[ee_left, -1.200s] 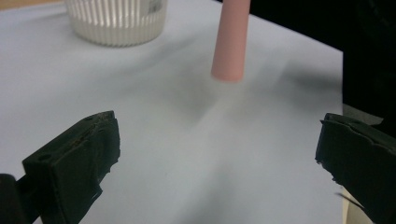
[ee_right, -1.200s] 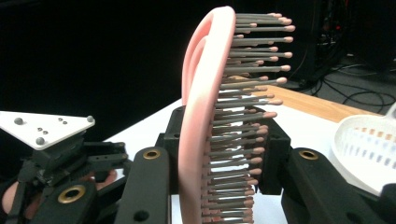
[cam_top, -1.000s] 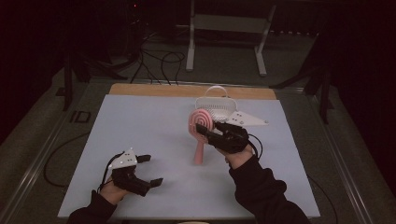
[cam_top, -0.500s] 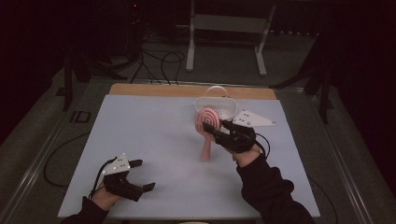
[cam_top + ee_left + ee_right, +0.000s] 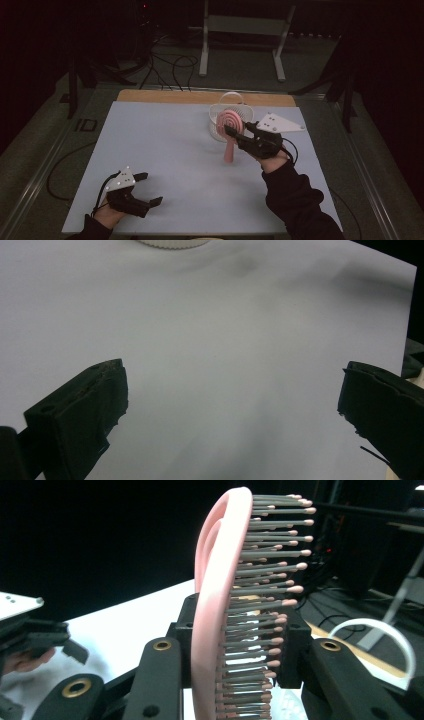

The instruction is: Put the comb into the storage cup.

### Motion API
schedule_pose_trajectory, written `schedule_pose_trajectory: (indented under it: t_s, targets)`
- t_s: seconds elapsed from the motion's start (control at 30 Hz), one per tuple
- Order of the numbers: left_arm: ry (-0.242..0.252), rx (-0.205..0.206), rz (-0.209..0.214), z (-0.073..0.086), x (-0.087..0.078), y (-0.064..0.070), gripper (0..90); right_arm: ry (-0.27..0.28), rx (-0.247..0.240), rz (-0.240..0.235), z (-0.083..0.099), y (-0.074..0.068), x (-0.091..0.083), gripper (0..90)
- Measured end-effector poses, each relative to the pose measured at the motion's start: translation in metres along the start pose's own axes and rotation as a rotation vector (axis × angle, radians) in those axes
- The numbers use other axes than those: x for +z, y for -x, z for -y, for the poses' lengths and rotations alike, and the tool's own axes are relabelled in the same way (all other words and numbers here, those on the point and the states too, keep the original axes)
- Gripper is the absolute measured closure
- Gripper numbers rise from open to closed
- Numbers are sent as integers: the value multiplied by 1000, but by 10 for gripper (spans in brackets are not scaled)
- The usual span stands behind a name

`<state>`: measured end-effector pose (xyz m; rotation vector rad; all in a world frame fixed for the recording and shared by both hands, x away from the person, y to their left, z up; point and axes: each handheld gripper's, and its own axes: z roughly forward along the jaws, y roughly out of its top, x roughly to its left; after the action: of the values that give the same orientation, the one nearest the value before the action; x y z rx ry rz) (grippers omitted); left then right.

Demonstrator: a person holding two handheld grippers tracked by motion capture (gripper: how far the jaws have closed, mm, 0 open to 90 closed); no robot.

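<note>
Pink hairbrush (image 5: pixel 229 131) standing upright, handle down, at the right of the pale desk (image 5: pixel 165 145), just in front of the white basket (image 5: pixel 223 112). Being clenched about its head by the right gripper (image 5: pixel 231 132). Resting released, jaws wide apart, at the near left: the left gripper (image 5: pixel 148 189).

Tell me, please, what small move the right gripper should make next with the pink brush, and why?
Probably carry it a little farther toward the white plastic basket and lower it in. The right gripper is shut on the pink round bristled hairbrush, held upright above the white table just in front of the basket; the left gripper rests open, far off.
</note>
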<state>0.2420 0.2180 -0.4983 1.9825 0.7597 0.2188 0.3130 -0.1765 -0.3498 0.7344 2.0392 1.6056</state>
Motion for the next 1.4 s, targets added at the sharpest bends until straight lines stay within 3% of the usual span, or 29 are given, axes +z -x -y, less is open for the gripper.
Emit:
schedule_pose_trajectory:
  t_s: [0.43,0.93,1.4]
  targets:
    - [23,-7,-40,3,-3,-2,4,30,-80,93,-22,20,-11,647]
    - [21,-3,-31,3,-2,-1,4,44,-94,177,-40,45,-12,647]
    - [20,3,-28,2,-2,0,4,56,-128,235,-50,61,-1,647]
